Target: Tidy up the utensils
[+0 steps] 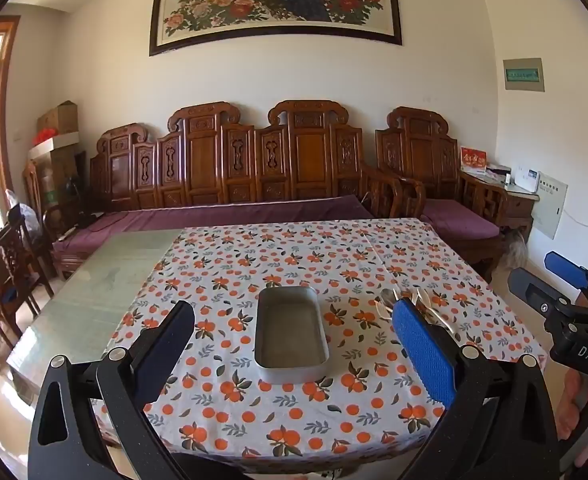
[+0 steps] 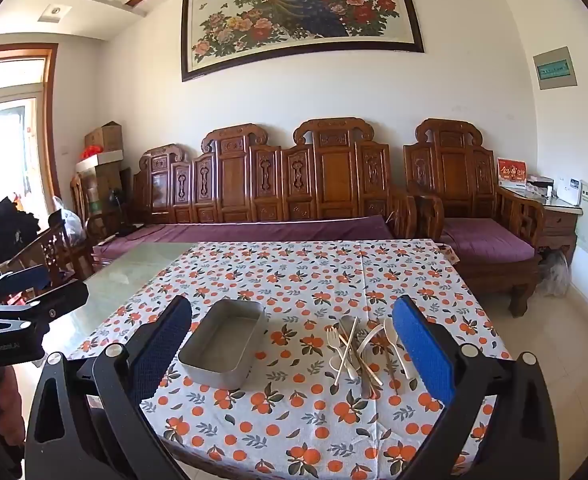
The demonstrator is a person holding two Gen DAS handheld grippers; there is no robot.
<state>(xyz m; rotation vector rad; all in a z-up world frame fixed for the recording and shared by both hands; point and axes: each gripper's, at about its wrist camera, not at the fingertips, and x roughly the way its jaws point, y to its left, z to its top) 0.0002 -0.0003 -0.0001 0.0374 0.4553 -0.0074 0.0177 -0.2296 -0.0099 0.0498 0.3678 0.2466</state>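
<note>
Orange-print tablecloth [image 2: 314,280], utensils [image 2: 360,350] unobscured from right wrist

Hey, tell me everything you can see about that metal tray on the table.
The tray is a shallow rectangular tin with rounded corners and low straight walls, dull grey metal by the look of it. It is empty. It sits flat and upright on the orange-patterned tablecloth, left of the pile of utensils and apart from it. Nothing but the cloth touches it.

A carved wooden sofa [image 2: 294,184] with purple cushions lines the white wall [image 2: 334,92], under a framed peacock painting [image 2: 302,16]. Daylight enters through a doorway [image 2: 6,140] at left; the floor [image 2: 574,320] is pale tile.
</note>
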